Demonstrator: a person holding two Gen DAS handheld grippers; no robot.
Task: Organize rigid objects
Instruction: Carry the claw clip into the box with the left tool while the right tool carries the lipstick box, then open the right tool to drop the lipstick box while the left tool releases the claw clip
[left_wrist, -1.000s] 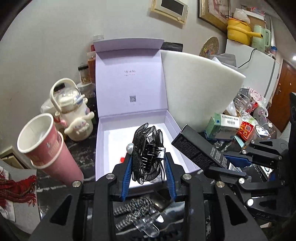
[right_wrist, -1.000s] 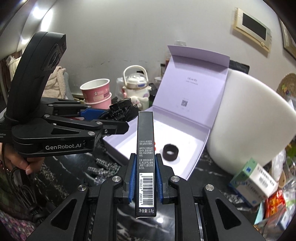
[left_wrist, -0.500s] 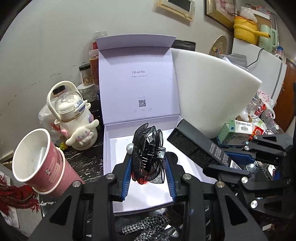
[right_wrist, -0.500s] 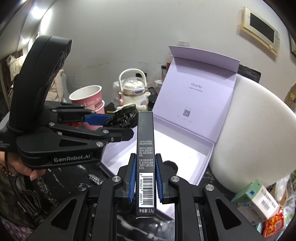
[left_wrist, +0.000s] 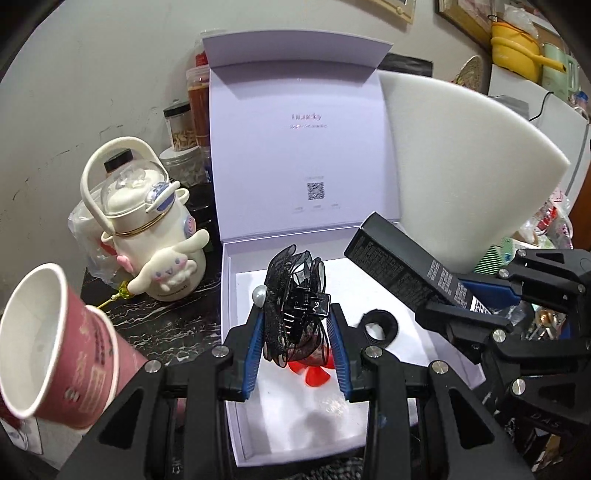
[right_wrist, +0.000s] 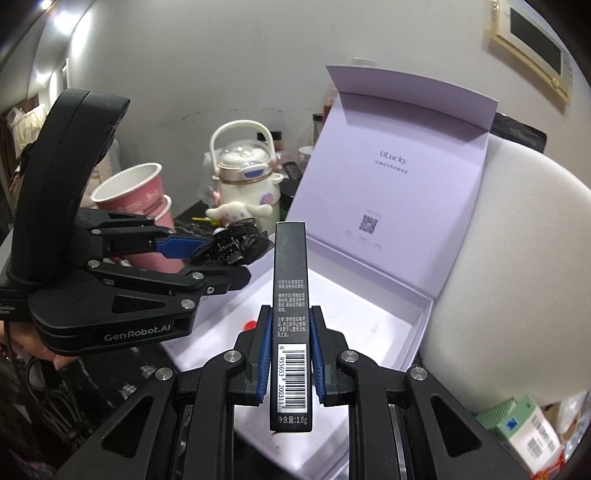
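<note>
My left gripper is shut on a black mesh hair clip with a pearl, held over the open lilac gift box. The clip also shows in the right wrist view. My right gripper is shut on a long black carton with a barcode, held over the box's near edge. The carton also shows in the left wrist view. Inside the box lie a black ring and a red piece.
A white foam block leans right of the box. A cartoon kettle and pink paper cups stand at the left. Jars sit behind. Small cartons clutter the right.
Both grippers have moved forward over the box with their loads. The box and its lid loom larger. The checked cloth on the table has slipped below the left view.
</note>
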